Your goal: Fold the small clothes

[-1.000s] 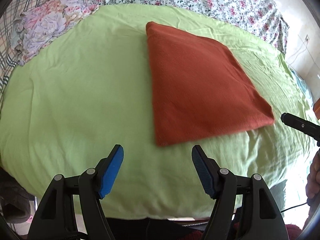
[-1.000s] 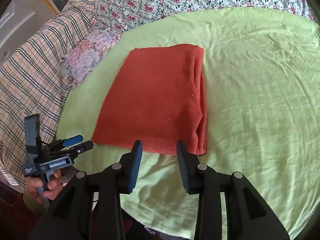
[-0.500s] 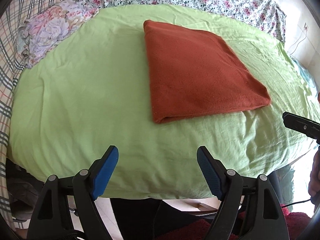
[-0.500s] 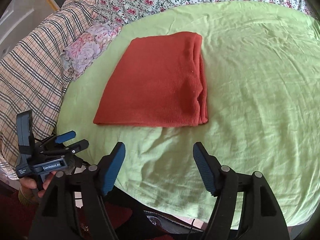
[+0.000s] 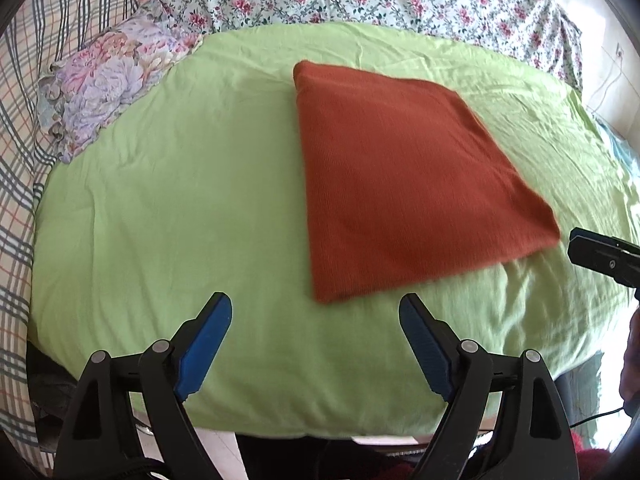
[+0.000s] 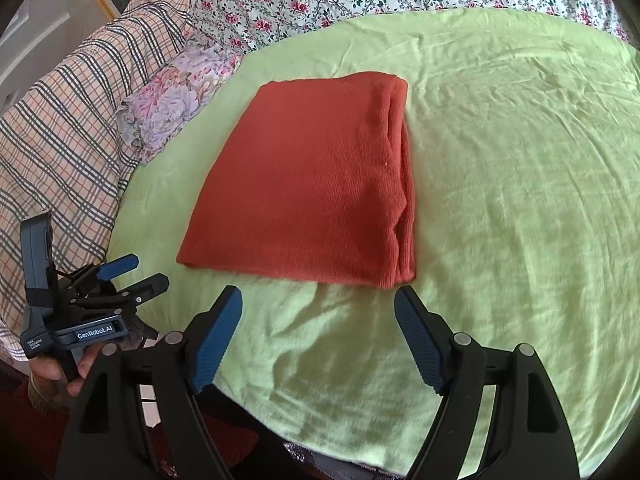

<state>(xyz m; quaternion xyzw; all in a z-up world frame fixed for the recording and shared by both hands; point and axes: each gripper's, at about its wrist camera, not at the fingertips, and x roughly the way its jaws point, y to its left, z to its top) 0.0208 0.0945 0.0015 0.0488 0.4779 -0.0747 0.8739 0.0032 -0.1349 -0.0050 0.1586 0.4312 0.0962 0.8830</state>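
On the green sheet (image 5: 168, 216) of the bed lies a folded rust-red cloth (image 5: 400, 184), flat and square. Both claws hang just short of its near edge, touching nothing. Left claw (image 5: 316, 320) gapes wide; right claw (image 6: 318, 312) likewise, wide and empty. A flowered pillow (image 6: 176, 108) sits beyond the cloth.

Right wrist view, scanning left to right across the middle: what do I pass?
Plaid blanket → ruffled floral pillow → folded rust-red garment → bare stretch of green sheet.
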